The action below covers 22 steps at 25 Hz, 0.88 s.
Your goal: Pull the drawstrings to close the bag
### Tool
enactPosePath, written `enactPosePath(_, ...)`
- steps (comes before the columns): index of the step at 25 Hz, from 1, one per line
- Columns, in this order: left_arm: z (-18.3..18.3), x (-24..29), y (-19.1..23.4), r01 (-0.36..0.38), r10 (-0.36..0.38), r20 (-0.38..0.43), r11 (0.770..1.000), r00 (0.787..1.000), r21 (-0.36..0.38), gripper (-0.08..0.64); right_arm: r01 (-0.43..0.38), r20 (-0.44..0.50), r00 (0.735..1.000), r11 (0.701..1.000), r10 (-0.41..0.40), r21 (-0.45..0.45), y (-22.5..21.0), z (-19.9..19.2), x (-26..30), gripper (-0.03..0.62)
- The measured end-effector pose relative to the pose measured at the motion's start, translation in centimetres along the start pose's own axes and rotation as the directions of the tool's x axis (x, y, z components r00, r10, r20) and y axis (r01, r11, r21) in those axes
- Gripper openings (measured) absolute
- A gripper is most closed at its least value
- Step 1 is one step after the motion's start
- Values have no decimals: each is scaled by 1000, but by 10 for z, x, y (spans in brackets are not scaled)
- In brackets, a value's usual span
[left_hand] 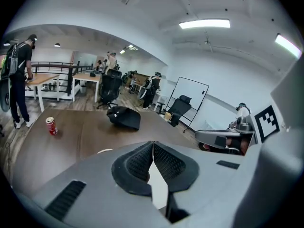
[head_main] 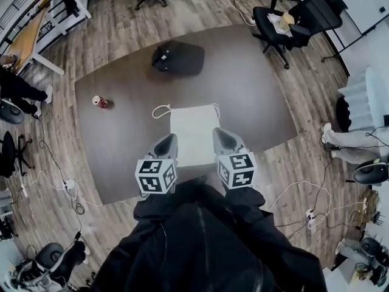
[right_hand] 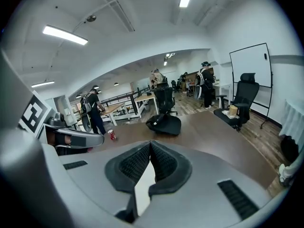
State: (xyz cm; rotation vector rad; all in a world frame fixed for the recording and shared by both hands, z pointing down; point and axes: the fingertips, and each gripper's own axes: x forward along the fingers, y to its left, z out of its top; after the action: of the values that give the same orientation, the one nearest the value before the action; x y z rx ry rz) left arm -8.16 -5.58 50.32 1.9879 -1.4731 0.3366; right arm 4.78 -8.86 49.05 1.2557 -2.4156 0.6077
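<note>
Both your jaws are pressed together and empty, at the bag's near end.
Your left gripper (head_main: 165, 143) and right gripper (head_main: 222, 137) flank the white bag (head_main: 194, 129), which lies flat on the brown mat (head_main: 255, 102). Its drawstrings (head_main: 161, 110) loop at the far end, and a black backpack (head_main: 179, 58) and a red can (head_main: 99, 101) lie beyond.

Brown carpet (head_main: 255, 96) on wood floor (head_main: 316, 84), black office chair (head_main: 298, 20) nearby.
</note>
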Motion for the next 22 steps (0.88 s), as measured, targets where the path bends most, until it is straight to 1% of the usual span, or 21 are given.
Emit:
enactPosePath(4,-6,32,28,-11,11,-50,1000,999,2,32,28,-59,998,1000,-27,12,-17,-12,28,21)
enactPosePath(8,-11,52,63,-29,27,-94,999,995,-19,32,39,-109,993,999,-38,13,-23,-20,56,21)
enactPosePath(13,-28,89,94,-47,43,-179,999,983,-15,32,67,-175,983,997,-62,23,-48,-40,87,21)
enactPosePath(15,-36,106,104,-51,41,-210,998,977,-42,32,79,-204,976,996,-71,33,-64,-50,100,21)
enactPosePath(18,-47,129,121,-79,53,-248,992,967,-95,32,98,-237,968,993,-81,64,-85,-65,119,21)
enactPosePath(22,-57,158,137,-107,75,-266,988,961,-109,32,115,-262,961,989,-87,93,-106,-81,143,23)
